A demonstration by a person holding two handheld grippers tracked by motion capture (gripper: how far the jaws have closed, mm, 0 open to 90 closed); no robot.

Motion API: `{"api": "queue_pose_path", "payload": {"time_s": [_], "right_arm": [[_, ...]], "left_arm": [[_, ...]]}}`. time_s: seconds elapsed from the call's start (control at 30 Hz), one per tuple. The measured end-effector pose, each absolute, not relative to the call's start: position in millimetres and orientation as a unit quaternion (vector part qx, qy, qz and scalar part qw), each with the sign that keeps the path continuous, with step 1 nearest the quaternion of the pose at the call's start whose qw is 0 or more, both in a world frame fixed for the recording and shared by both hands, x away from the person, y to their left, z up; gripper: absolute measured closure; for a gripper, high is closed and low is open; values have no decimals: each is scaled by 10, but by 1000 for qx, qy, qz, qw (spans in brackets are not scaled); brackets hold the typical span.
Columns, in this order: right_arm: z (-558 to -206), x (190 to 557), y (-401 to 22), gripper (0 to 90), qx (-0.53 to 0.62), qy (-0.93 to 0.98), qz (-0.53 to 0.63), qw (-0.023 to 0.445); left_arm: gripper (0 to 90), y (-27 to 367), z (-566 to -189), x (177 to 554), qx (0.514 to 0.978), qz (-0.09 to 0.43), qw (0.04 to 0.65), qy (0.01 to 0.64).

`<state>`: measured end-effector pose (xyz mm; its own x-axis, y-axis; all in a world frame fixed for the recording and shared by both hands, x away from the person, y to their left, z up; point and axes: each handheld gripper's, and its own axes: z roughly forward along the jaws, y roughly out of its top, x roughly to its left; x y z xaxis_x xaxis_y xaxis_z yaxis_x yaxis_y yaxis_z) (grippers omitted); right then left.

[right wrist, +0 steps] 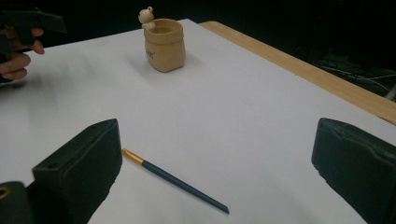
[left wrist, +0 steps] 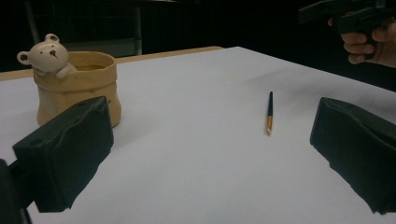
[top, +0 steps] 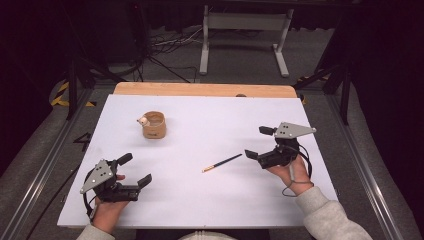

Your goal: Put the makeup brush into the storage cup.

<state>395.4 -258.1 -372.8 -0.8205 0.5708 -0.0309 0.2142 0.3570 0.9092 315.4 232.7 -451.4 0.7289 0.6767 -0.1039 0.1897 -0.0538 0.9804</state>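
Paintbrush (top: 222, 163) lies flat on the white table (top: 200, 200), well apart from the bear pot (top: 153, 125) and nearer the person. Just right of the paintbrush, the right gripper (top: 254, 142) hovers with jaws spread wide, empty. Well left of the paintbrush, the left gripper (top: 135, 169) is likewise spread and empty.

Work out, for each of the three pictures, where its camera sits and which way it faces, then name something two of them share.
High view: above the person's side, looking forward and down on the white table; both forearms, the left gripper and right gripper show.
Left gripper view: rides the left gripper, facing the bear pot and brush; the other hand shows far right.
Right gripper view: rides the right gripper, facing pot and brush; the other hand shows far left.
Shared: pot and brush.
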Motion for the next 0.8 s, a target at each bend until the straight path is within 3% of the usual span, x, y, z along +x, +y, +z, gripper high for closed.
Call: {"api": "queue_pose_path", "payload": {"time_s": [0.8], "right_arm": [[-3448,4415,-2033,86,173,936,279,130]], "left_arm": [[2,2285,-4524,3165,707,191,607,307]]}}
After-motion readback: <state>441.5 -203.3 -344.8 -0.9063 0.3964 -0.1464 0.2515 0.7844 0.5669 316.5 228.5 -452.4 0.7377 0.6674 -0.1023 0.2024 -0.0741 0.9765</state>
